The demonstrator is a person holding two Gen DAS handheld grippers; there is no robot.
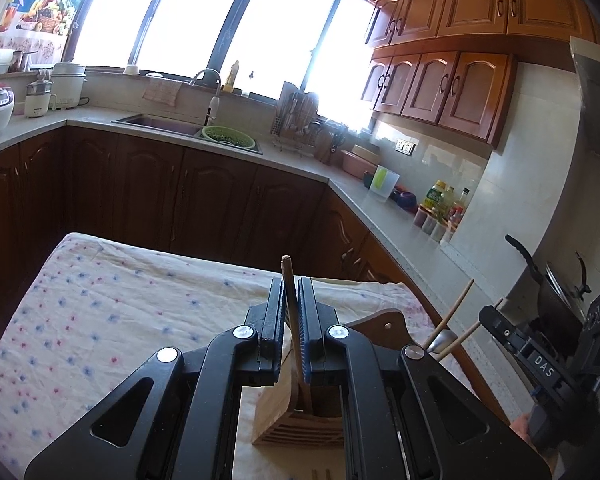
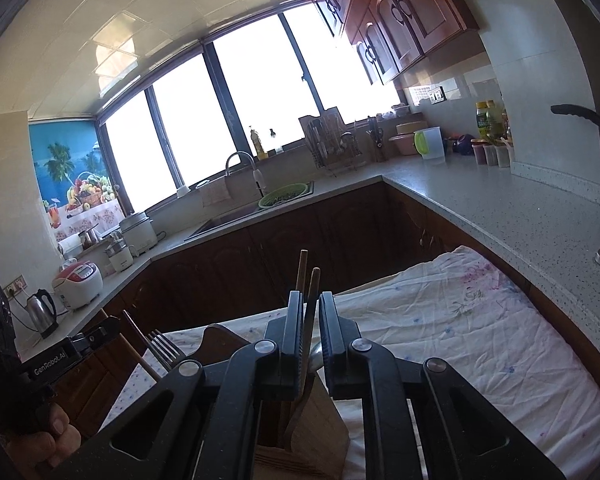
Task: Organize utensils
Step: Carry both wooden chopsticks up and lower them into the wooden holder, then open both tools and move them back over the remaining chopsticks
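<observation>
A wooden utensil holder (image 1: 288,412) stands on the floral cloth (image 1: 112,312) of the table, right under both grippers; it also shows in the right wrist view (image 2: 320,432). My left gripper (image 1: 290,284) is shut on a wooden chopstick (image 1: 290,292) that stands upright with its lower end inside the holder. My right gripper (image 2: 310,300) is shut on two wooden chopsticks (image 2: 312,304) whose lower ends reach into the holder. In the left wrist view the right gripper (image 1: 488,316) shows at the right with its chopsticks (image 1: 454,312). A fork (image 2: 162,346) stands up at the left of the holder.
A wooden board (image 1: 384,324) lies behind the holder. A grey counter (image 2: 500,200) wraps around beyond the table, with a sink (image 1: 160,122), a green colander (image 1: 228,136), a dish rack (image 1: 296,120), bottles (image 1: 440,200) and a rice cooker (image 2: 78,284). A pan (image 1: 556,292) sits at the right.
</observation>
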